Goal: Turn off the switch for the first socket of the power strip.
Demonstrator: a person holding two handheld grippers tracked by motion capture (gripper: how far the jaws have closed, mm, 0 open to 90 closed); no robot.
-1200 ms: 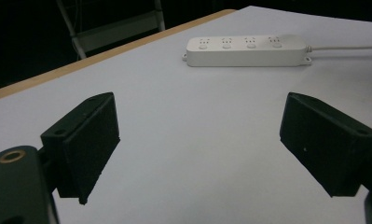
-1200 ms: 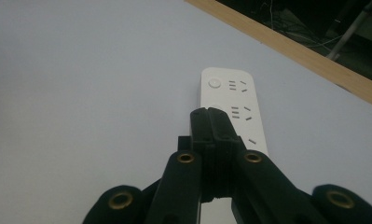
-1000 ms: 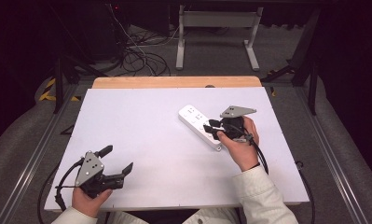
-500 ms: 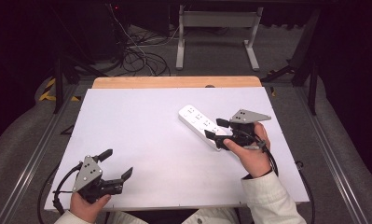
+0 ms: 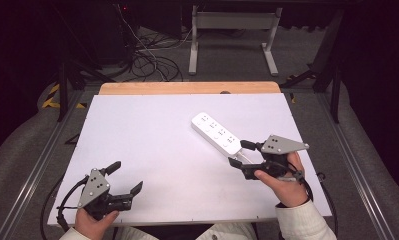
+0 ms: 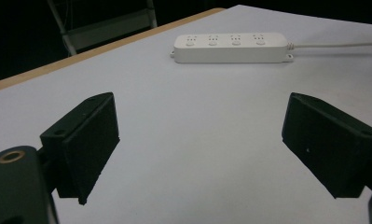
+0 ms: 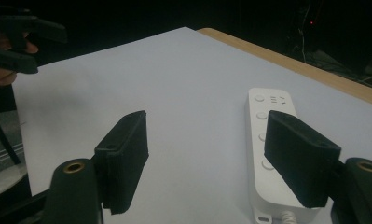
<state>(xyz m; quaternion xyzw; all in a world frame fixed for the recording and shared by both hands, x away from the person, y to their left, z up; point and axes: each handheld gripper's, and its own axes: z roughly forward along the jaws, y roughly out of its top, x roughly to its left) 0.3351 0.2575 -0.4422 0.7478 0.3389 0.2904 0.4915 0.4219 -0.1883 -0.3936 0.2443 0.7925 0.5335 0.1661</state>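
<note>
Power strip [image 5: 216, 133], white with 4 sockets, lies diagonally on the white tabletop [image 5: 152, 140], right of centre, its cord end pointing toward the person's right hand [image 5: 282, 177]. Right gripper [image 5: 238, 153] sits just beside that near end with its jaws spread wide and empty; in the right gripper view the strip [image 7: 272, 154] runs partly behind the right-hand jaw, not between the 2 jaws, and whether it touches is unclear. Left gripper [image 5: 125, 179] is held low at the tabletop's near left corner, well apart from the strip, jaws also wide and empty. In the left gripper view the strip [image 6: 230, 46] lies far ahead, cord [image 6: 335, 45] trailing right.
</note>
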